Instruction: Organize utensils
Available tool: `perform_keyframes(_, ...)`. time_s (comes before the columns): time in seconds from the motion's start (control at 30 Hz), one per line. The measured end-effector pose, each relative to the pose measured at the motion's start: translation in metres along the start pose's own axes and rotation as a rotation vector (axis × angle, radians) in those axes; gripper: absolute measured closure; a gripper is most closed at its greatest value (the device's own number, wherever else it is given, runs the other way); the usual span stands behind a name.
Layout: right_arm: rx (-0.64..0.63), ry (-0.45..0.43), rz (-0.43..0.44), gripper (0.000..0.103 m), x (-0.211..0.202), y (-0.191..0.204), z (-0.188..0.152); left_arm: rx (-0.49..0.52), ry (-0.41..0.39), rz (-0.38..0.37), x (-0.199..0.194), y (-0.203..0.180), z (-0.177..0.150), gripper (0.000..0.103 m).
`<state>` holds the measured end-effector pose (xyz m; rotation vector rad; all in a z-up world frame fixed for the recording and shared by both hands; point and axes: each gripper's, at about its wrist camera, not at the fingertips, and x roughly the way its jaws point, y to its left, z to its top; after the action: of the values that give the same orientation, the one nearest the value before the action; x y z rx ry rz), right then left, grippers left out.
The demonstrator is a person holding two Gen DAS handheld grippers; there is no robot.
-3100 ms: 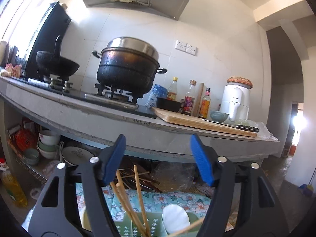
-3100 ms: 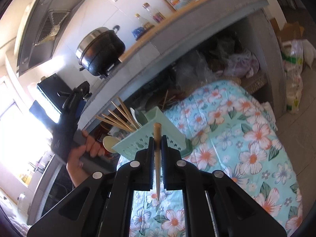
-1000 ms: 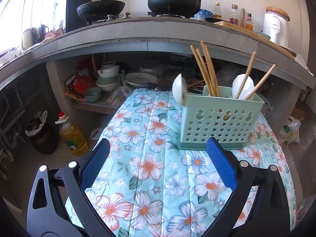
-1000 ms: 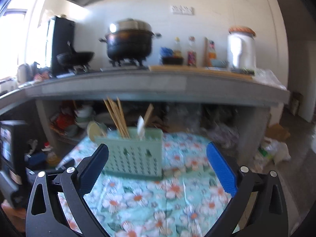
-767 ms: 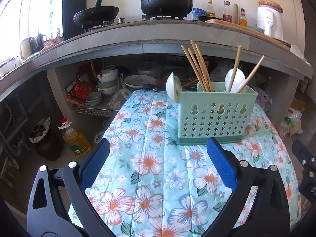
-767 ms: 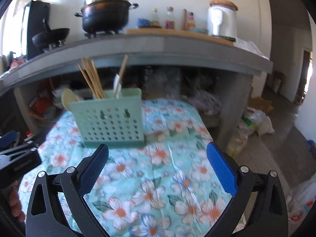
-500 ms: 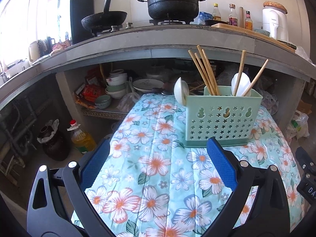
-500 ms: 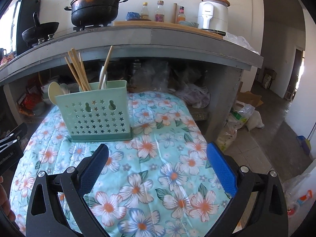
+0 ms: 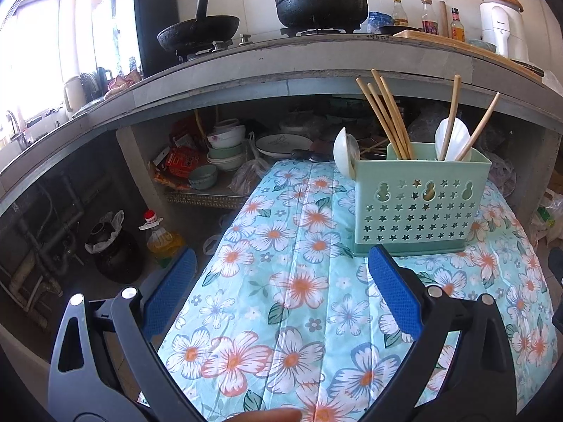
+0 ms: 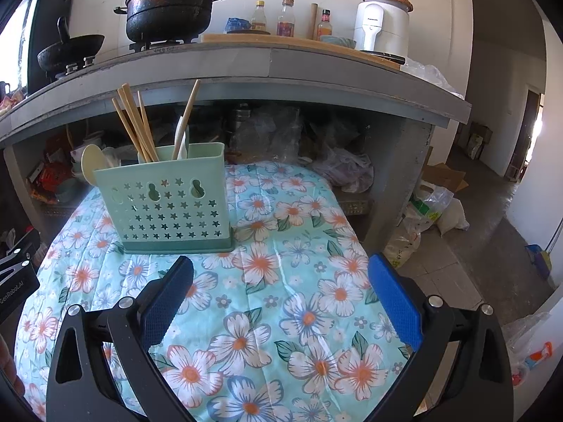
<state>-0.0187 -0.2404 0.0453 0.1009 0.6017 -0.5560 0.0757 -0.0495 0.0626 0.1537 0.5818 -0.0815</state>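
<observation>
The mint-green utensil holder (image 9: 420,198) is standing upright on the flower-patterned surface (image 9: 281,281), near its far end below the concrete counter (image 9: 281,66). Wooden chopsticks (image 9: 385,112) are sticking up out of it, long axes near vertical and leaning outward in a fan; white spoons (image 9: 454,137) are sitting among them. The left view is showing a further spoon (image 9: 346,151) at the holder's left end, and bowls (image 9: 225,151) on the shelf beyond. The right view is showing that spoon (image 10: 92,163) too, plus bags (image 10: 429,211) on the floor to the right. The left tool (image 9: 281,288) is hovering above the cloth, fingers spread wide, gripping nothing. The right tool (image 10: 281,288) is likewise gaping wide and empty, level with the surface, the holder ahead to its left.
</observation>
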Motion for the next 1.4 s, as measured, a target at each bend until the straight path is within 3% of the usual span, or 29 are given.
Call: perform_keyframes(1.4, -0.01, 0.013, 0.014, 0.006, -0.0017, 0.0049, 0.0013, -0.028, 0.021, -0.009, 0.0027, 0.004, 0.0008, 0.009)
